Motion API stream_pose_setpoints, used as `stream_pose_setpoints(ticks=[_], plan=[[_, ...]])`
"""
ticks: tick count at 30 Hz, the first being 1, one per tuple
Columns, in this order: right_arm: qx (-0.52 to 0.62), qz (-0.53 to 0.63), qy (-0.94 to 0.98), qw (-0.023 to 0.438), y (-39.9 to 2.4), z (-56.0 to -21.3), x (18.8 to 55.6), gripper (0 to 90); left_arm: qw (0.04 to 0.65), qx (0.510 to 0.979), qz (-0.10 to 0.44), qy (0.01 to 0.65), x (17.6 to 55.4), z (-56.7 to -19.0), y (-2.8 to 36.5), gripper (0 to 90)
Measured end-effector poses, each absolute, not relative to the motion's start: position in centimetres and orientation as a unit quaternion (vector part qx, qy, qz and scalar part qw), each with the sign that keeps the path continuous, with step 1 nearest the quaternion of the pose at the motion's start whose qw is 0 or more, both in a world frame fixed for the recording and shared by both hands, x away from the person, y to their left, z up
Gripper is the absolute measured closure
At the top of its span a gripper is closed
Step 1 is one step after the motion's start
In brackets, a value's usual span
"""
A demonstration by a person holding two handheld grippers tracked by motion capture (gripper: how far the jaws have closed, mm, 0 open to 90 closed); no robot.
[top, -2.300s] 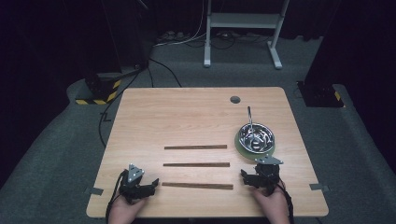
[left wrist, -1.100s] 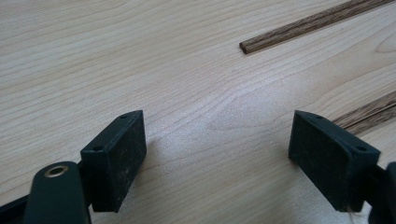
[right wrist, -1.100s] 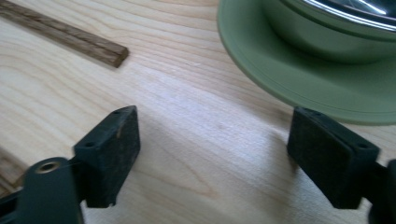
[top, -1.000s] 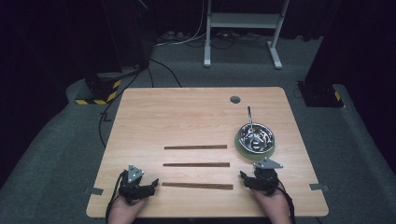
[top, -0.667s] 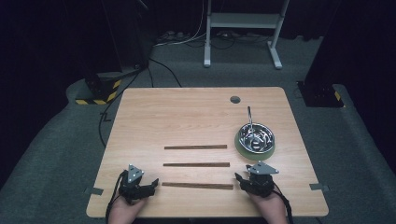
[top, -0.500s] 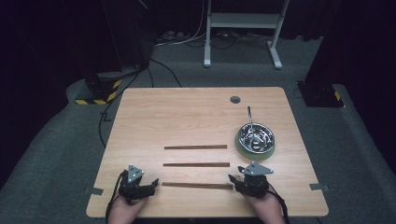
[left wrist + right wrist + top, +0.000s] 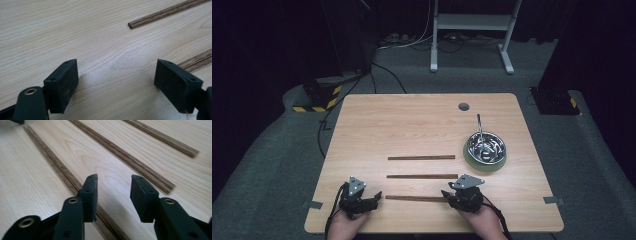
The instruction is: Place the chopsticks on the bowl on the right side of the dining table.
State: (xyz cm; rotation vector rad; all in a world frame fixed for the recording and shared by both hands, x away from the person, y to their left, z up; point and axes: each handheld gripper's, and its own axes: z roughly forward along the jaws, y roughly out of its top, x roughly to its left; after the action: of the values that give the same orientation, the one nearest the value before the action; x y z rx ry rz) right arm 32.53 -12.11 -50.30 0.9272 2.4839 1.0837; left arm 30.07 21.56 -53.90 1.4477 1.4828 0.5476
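Three dark wooden sticks lie parallel on the light wooden table (image 7: 362,130): a far stick (image 7: 421,157), a middle stick (image 7: 422,176) and a near stick (image 7: 414,198). My left gripper (image 7: 374,199) rests at the near stick's left end, open wide (image 7: 115,82) over bare wood; the middle stick's end (image 7: 140,22) lies ahead and the near stick (image 7: 197,60) is at the right edge. My right gripper (image 7: 448,196) is at the near stick's right end. It is open (image 7: 113,190), and the near stick (image 7: 50,162) runs under its left jaw.
A metal bowl (image 7: 486,146) holding a utensil sits on a green plate at the table's right, just beyond the right gripper. A round hole (image 7: 463,106) is near the far edge. A white stand (image 7: 472,30) and cables are on the floor behind.
The right hand has slid its gripper left and slightly nearer, from below the bowl to the near stick's right end. The left gripper has stayed put.
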Motion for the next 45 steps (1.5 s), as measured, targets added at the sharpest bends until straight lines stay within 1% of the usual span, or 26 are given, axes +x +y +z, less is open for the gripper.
stream_pose_setpoints(ticks=[1,2,4,12,17,26,34,37,44,45], plan=[[0.316,0.374,0.861,0.137,-11.8,-50.2,32.5,61.2,0.479,0.593,0.224,0.607,30.1,-53.9,21.6,19.3],[0.31,0.372,0.866,0.128,-11.1,-50.1,32.3,64.1,0.474,0.602,0.225,0.602,30.0,-53.9,21.7,19.3],[0.297,0.366,0.873,0.124,-10.4,-50.0,32.4,66.5,0.47,0.609,0.225,0.598,30.0,-53.9,21.8,19.3],[0.264,0.354,0.89,0.11,-8.1,-49.9,32.1,70.0,0.47,0.609,0.225,0.597,30.0,-53.9,21.8,19.3],[0.245,0.343,0.901,0.104,-6.9,-50.0,32.0,73.8,0.474,0.607,0.224,0.597,30.0,-53.9,21.8,19.3],[0.228,0.334,0.91,0.098,-5.7,-50.3,31.8,75.4,0.473,0.608,0.223,0.597,30.0,-53.9,21.8,19.3],[0.217,0.325,0.915,0.101,-5.4,-50.6,31.9,75.8,0.474,0.608,0.223,0.596,30.0,-53.9,21.8,19.3],[0.215,0.319,0.919,0.092,-5.3,-50.8,31.8,76.9,0.474,0.609,0.223,0.596,30.0,-53.9,21.8,19.3],[0.198,0.313,0.924,0.096,-5.2,-50.9,31.6,78.3,0.474,0.609,0.223,0.596,30.0,-53.9,21.8,19.3],[0.196,0.314,0.924,0.09,-5.2,-50.9,31.6,78.6,0.474,0.609,0.223,0.596,30.0,-53.9,21.8,19.3]])
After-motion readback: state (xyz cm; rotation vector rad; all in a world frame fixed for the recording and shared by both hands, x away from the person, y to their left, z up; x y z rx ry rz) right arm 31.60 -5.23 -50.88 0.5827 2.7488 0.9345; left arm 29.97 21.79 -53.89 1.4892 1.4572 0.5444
